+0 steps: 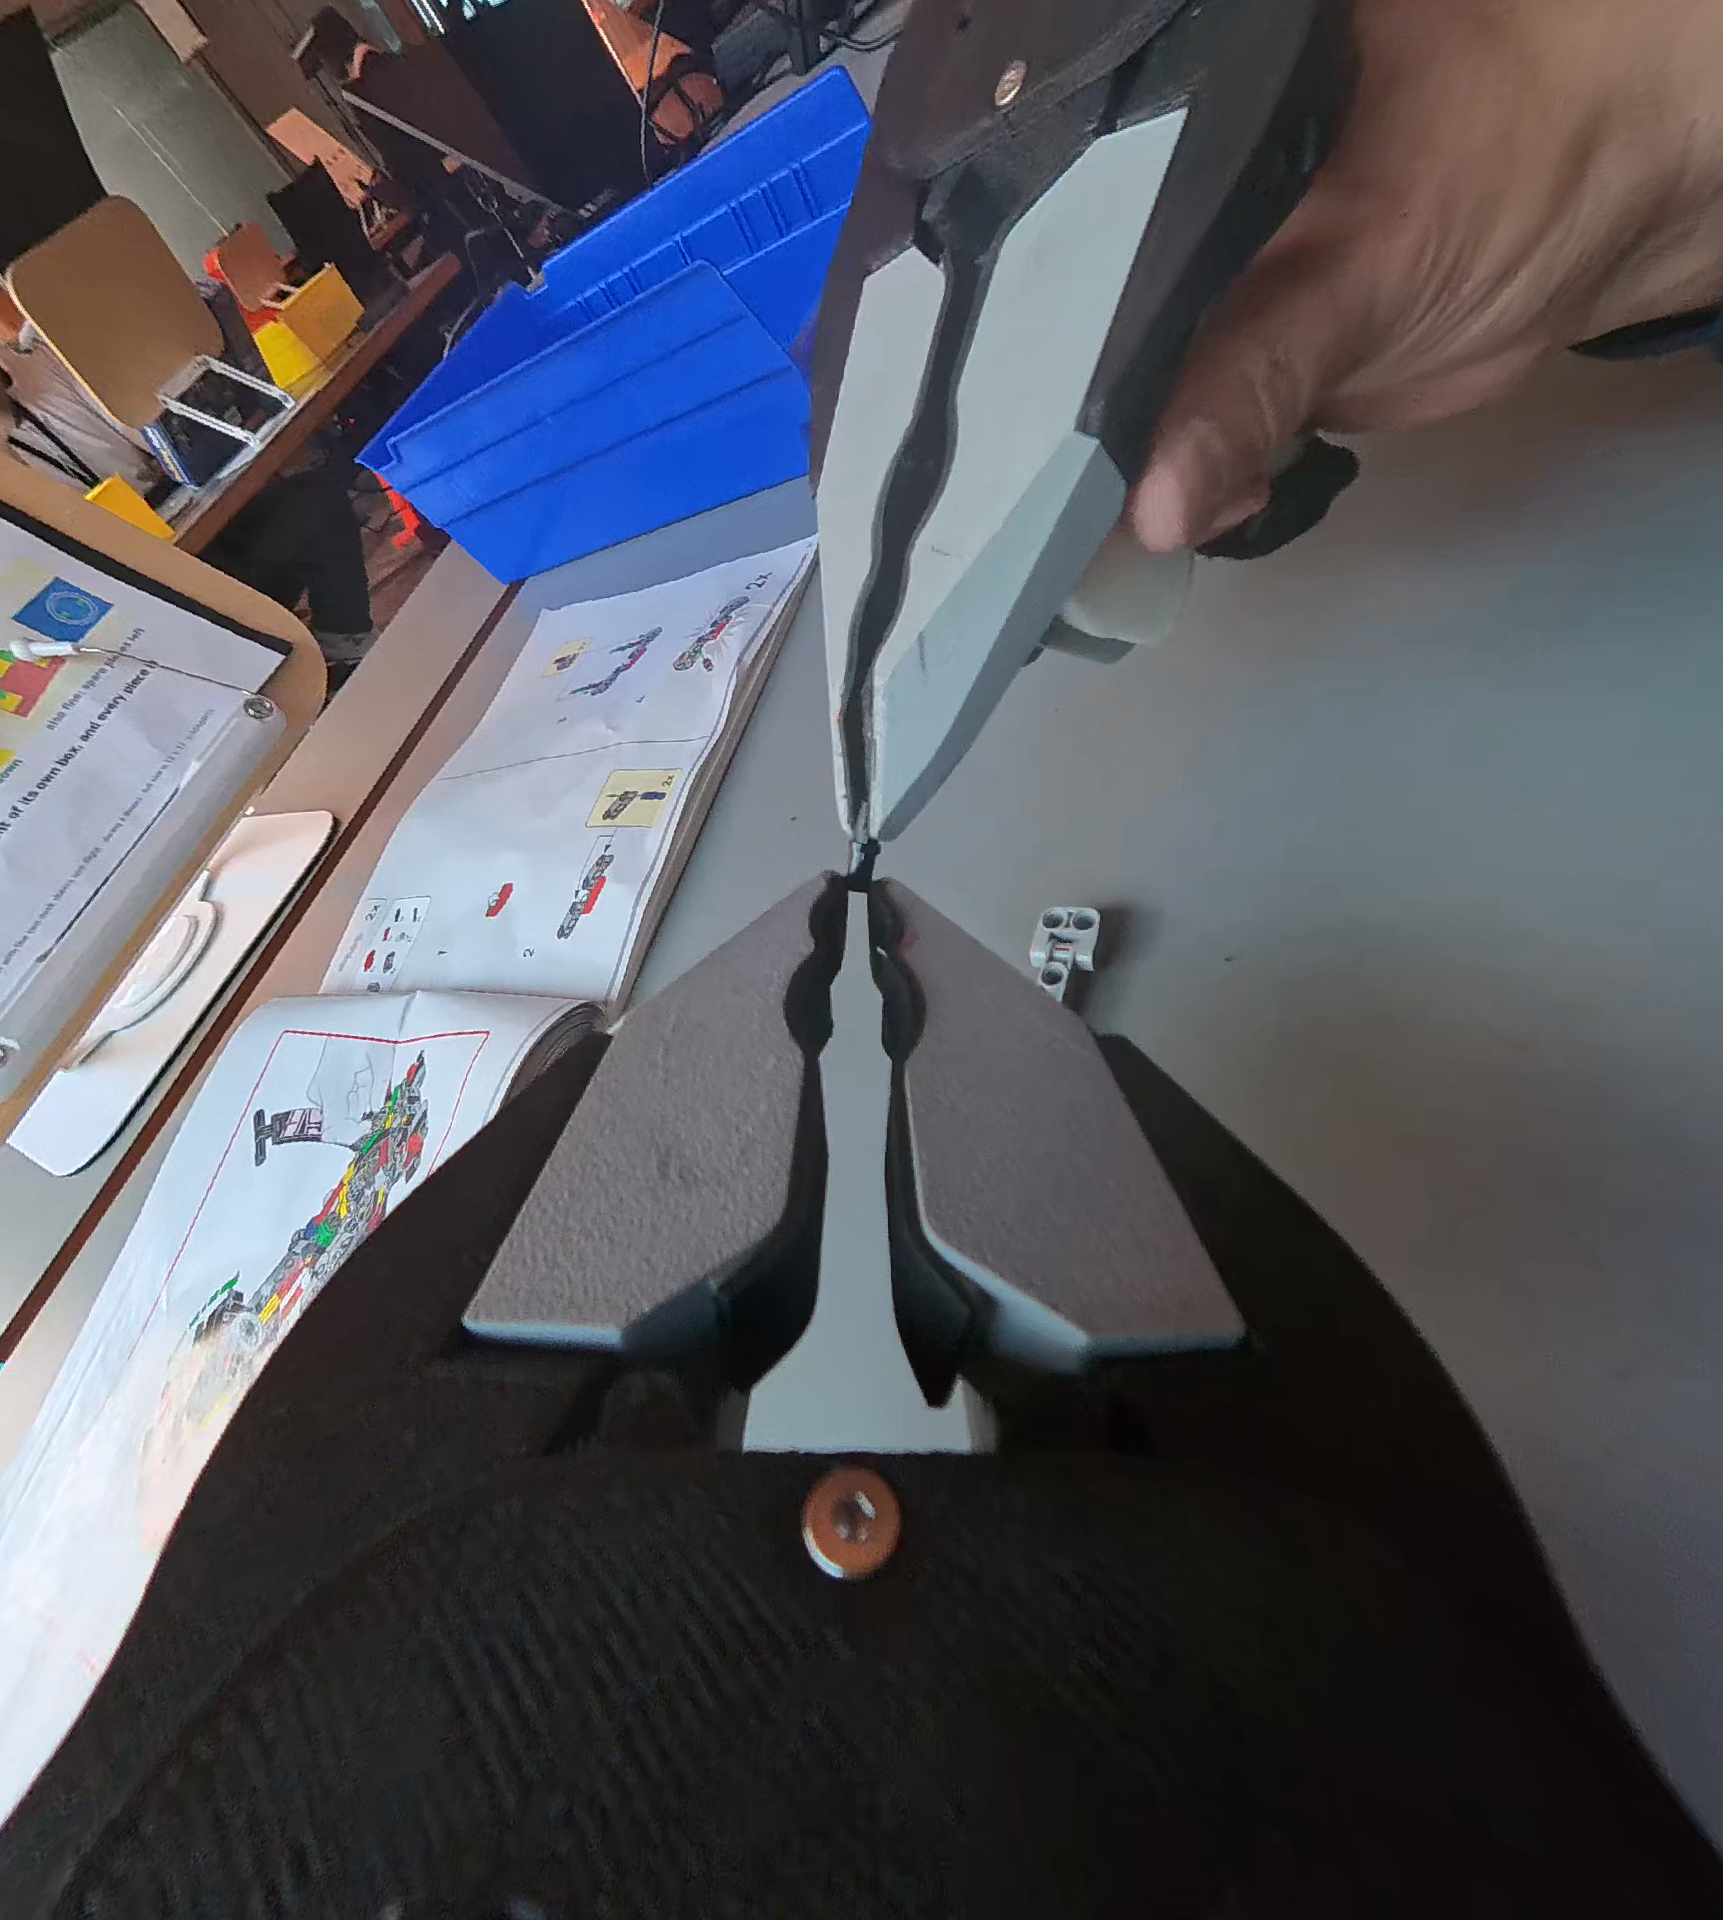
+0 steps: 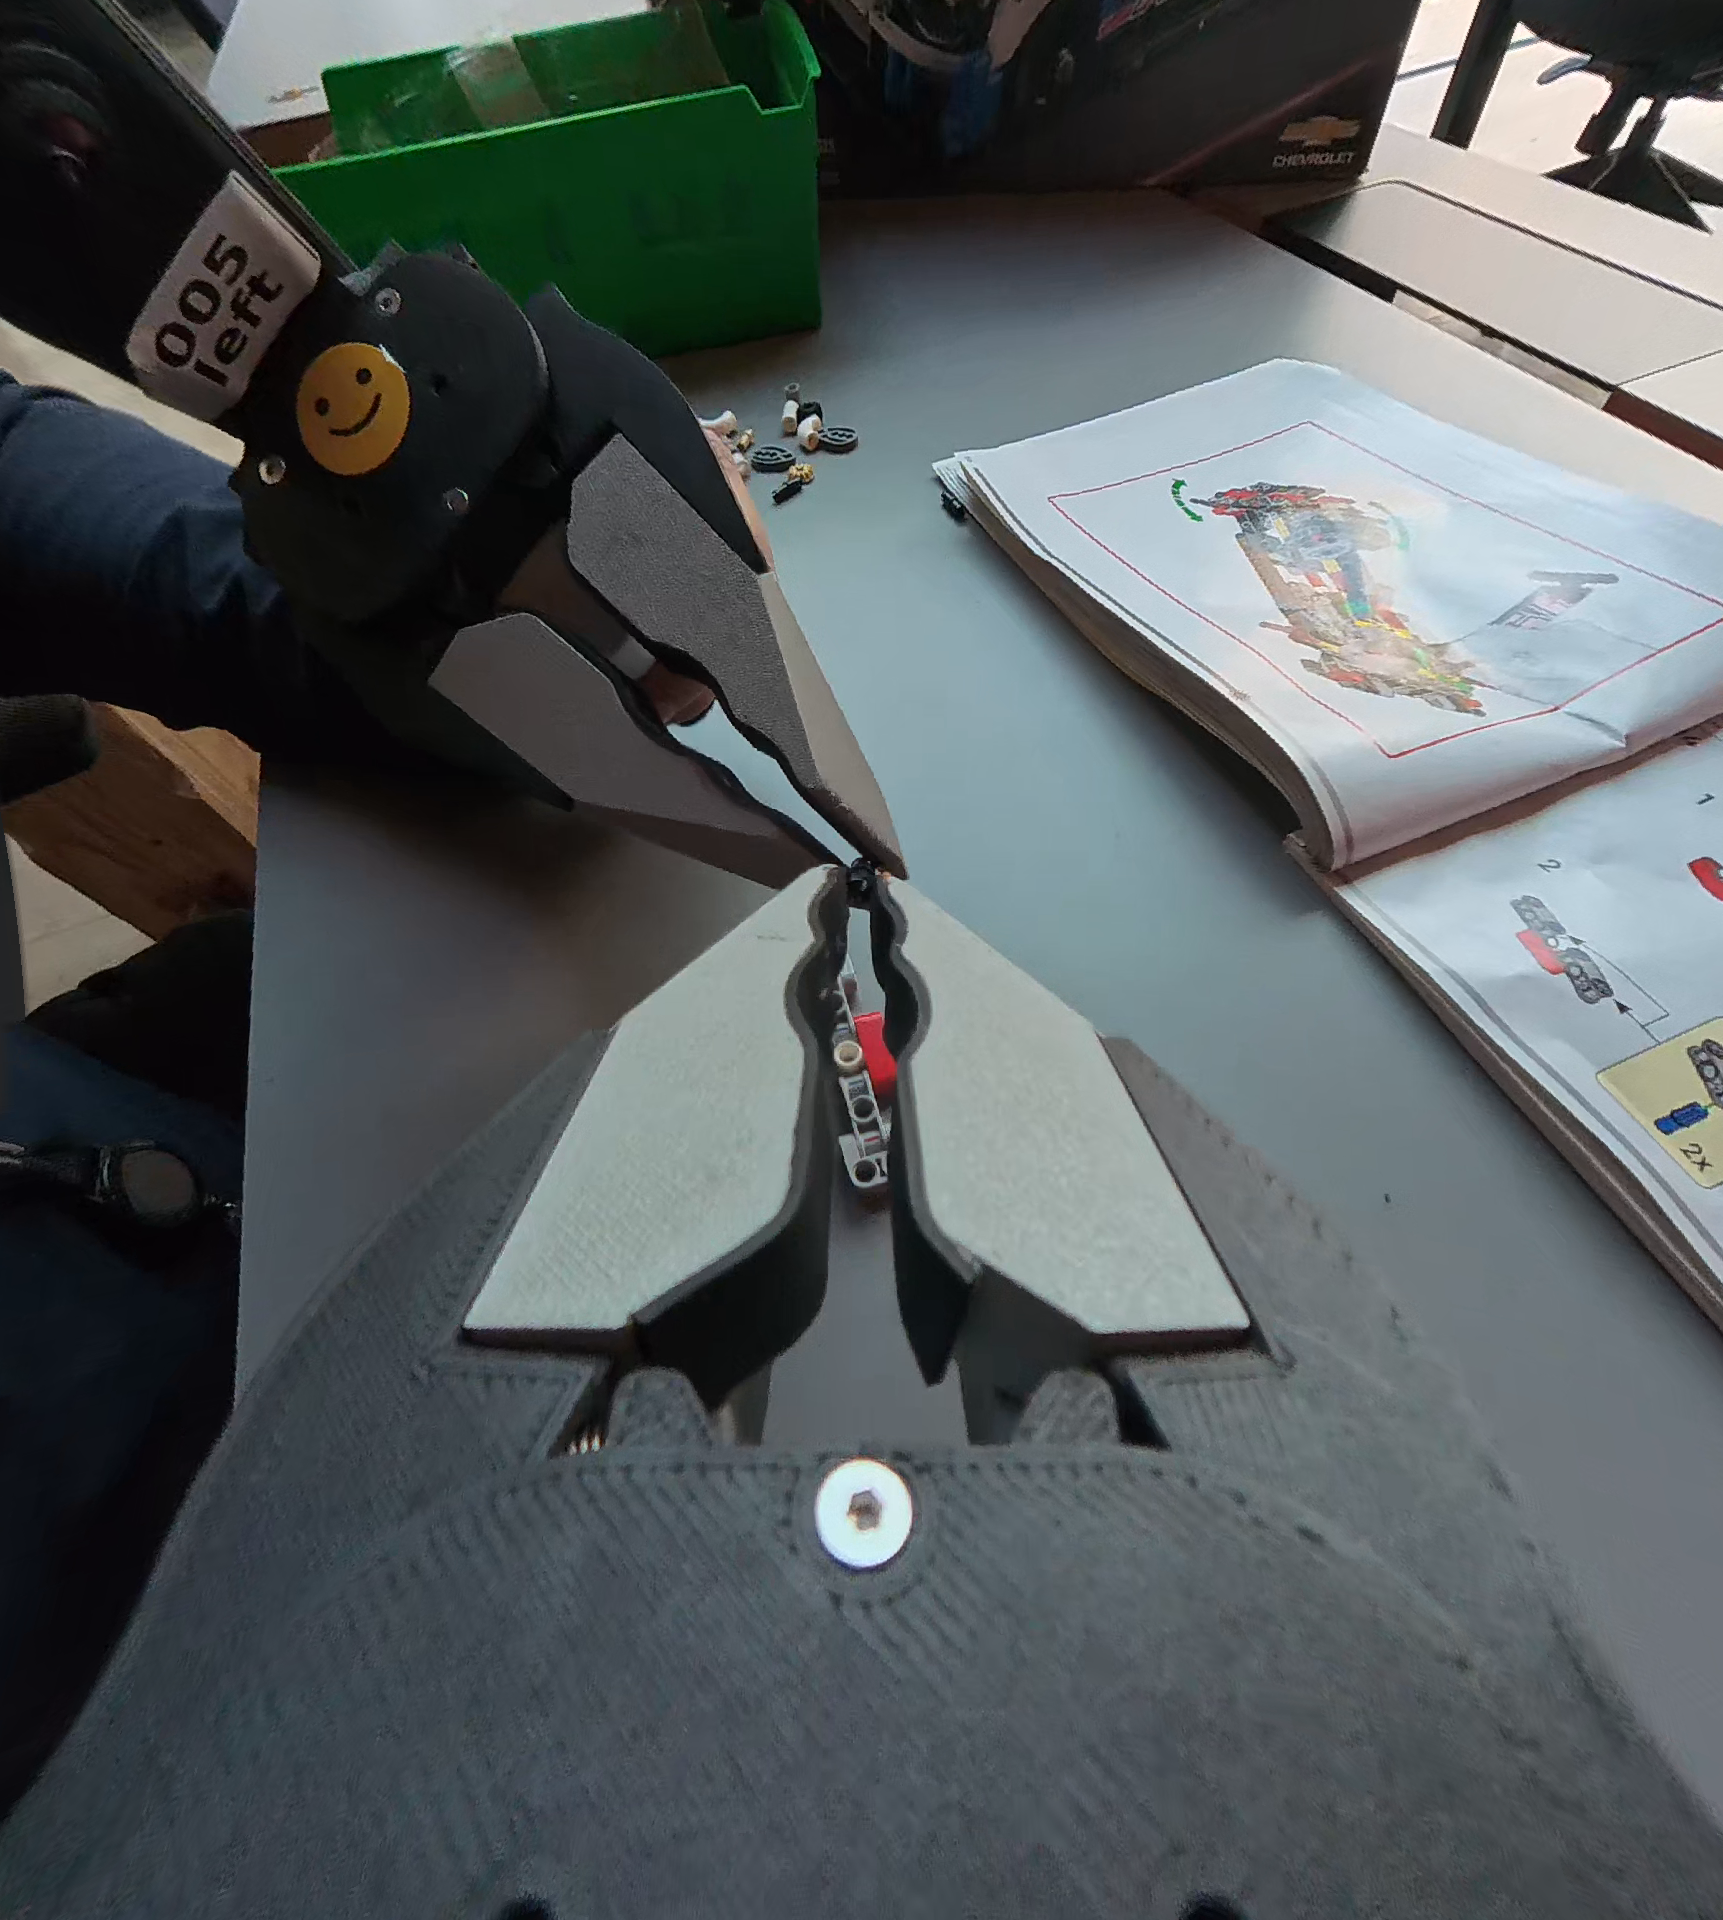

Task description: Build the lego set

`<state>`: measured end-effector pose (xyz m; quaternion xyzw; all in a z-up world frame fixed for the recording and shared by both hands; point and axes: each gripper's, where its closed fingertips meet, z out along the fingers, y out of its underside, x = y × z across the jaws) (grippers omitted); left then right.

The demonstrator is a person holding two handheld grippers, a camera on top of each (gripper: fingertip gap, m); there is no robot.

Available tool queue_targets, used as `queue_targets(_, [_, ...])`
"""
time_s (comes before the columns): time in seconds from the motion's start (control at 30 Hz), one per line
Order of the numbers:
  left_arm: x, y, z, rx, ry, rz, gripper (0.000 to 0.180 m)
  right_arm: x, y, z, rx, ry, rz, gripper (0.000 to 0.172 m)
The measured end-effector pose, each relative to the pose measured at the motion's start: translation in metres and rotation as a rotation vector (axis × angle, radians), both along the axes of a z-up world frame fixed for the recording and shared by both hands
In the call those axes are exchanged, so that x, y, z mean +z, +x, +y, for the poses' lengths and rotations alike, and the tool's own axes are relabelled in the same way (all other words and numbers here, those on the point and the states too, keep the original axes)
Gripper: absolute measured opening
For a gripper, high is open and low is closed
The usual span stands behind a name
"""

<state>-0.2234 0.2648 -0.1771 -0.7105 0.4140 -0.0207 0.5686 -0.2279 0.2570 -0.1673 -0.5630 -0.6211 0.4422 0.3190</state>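
Left gripper (image 1: 862, 885) and right gripper (image 2: 862, 878) meet tip to tip above the table (image 2: 1096, 727), both pinched narrow on one small black pin (image 2: 859, 881).

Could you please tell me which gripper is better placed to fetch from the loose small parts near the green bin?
Left, probably. The left gripper sits just in front of the loose small parts, while the right gripper is farther back. Both grippers' tips meet at a small black piece.
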Motion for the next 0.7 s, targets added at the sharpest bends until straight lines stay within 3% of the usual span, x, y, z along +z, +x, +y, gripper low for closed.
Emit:
queue_targets(0.13, [-0.014, 0.003, 0.0, -0.017, -0.103, -0.033, 0.002, -0.013, 0.003, 0.001, 0.005, 0.094, -0.116, 0.001])
queue_targets(0.27, [-0.034, 0.007, -0.007, -0.081, -0.3, -0.088, 0.024, -0.026, 0.015, 0.003, 0.068, 0.198, -0.256, 0.001])
queue_targets(0.4, [-0.059, 0.011, -0.016, -0.133, -0.465, -0.029, 0.03, -0.042, 0.027, 0.0, 0.172, 0.281, -0.403, 0.001])
queue_targets(0.7, [-0.07, 0.012, -0.016, -0.178, -0.604, -0.042, 0.014, -0.062, 0.024, -0.008, 0.307, 0.416, -0.551, 0.001])
